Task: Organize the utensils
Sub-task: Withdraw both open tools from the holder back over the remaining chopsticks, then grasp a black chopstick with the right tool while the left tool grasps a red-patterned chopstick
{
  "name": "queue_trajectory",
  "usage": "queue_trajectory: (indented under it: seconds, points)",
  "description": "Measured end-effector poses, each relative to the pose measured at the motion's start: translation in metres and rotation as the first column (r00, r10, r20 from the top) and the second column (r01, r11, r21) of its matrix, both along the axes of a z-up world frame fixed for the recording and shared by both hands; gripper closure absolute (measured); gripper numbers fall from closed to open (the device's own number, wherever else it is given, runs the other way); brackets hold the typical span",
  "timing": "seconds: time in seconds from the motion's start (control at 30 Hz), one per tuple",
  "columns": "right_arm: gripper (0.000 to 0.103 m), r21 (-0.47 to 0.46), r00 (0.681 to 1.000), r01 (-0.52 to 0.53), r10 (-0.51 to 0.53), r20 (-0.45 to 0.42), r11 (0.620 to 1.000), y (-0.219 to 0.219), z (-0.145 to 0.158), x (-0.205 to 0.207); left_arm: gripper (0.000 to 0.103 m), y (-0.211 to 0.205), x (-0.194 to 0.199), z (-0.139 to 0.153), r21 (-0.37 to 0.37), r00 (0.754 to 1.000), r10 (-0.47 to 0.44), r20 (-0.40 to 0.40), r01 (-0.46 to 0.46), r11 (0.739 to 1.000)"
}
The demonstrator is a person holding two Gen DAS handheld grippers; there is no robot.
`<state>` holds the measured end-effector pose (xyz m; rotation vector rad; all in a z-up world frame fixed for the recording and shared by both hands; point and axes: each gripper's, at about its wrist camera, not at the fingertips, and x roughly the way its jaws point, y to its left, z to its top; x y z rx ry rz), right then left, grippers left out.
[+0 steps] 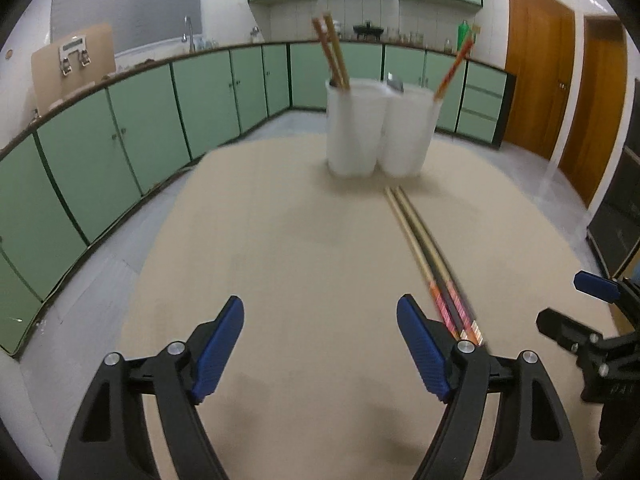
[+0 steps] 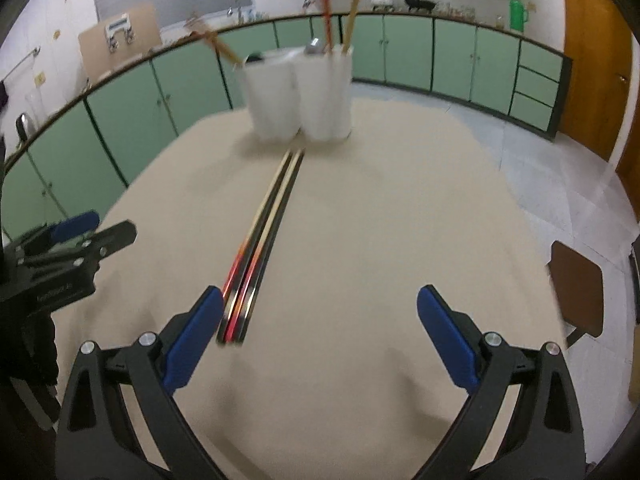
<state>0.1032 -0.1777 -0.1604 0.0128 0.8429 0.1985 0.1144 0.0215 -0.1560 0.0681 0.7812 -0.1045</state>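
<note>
Green cabinets (image 1: 132,132) line white-tiled walls (image 1: 360,4); wooden doors (image 1: 536,80) stand right.

Left gripper (image 1: 320,346) and right gripper (image 2: 320,336): black angular frames, ribbed blue finger pads (image 1: 218,354), silver screws (faint white lettering on one body).

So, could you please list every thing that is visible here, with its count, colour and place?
chopsticks on table: a few, blurred, tan with red-black ends, lying together on the table, pointing at the holders
utensil holders: two, white, far table end, side by side
chopsticks in holders: several, tan and red, leaning
table: one, beige
cabinets: many, green, along the wall
doors: brown, at right
left gripper: black, blue pads, open
right gripper: same colours, open
</note>
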Motion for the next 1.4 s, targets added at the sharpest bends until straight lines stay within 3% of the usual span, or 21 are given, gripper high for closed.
queue_trajectory:
  seconds: [0.07, 0.17, 0.47, 0.93, 1.03, 1.13, 1.3, 1.4]
  points:
    - [0.011, -0.019, 1.0, -0.018, 0.017, -0.012, 1.0, 0.007, -0.009, -0.004, 0.025, 0.001, -0.003, -0.007, 0.008, 1.0, 0.002, -0.021, -0.002, 1.0]
    - [0.021, -0.038, 0.999, -0.045, 0.044, -0.026, 0.998, 0.017, -0.017, -0.006, 0.025, 0.004, -0.009, -0.015, 0.021, 0.999, 0.005, -0.038, -0.004, 1.0]
    - [0.032, -0.054, 0.997, -0.057, 0.054, -0.055, 0.997, 0.028, -0.028, 0.0, 0.023, 0.007, -0.015, -0.023, 0.023, 0.998, 0.017, -0.054, -0.016, 1.0]
    - [0.04, -0.091, 0.999, -0.003, -0.001, -0.049, 0.996, 0.011, -0.028, 0.005, 0.021, 0.004, -0.017, -0.025, 0.023, 0.998, 0.012, -0.066, -0.011, 1.0]
    - [0.051, -0.028, 0.997, -0.036, 0.034, -0.065, 0.999, 0.009, -0.029, 0.004, 0.021, 0.004, -0.017, -0.025, 0.016, 0.998, 0.011, -0.07, -0.01, 1.0]
    - [0.064, -0.031, 0.996, -0.058, 0.055, -0.067, 0.998, 0.017, -0.033, 0.002, 0.021, 0.003, -0.017, -0.027, 0.009, 0.997, 0.008, -0.078, -0.007, 1.0]
    - [0.097, -0.047, 0.995, -0.089, 0.086, -0.055, 0.995, 0.026, -0.032, 0.0, 0.021, -0.005, -0.017, -0.03, 0.003, 0.996, -0.006, -0.092, 0.006, 1.0]
    - [0.097, -0.03, 0.995, -0.088, 0.086, -0.056, 0.996, 0.023, -0.031, 0.0, 0.021, -0.013, -0.017, -0.032, -0.008, 0.994, -0.027, -0.105, 0.027, 1.0]
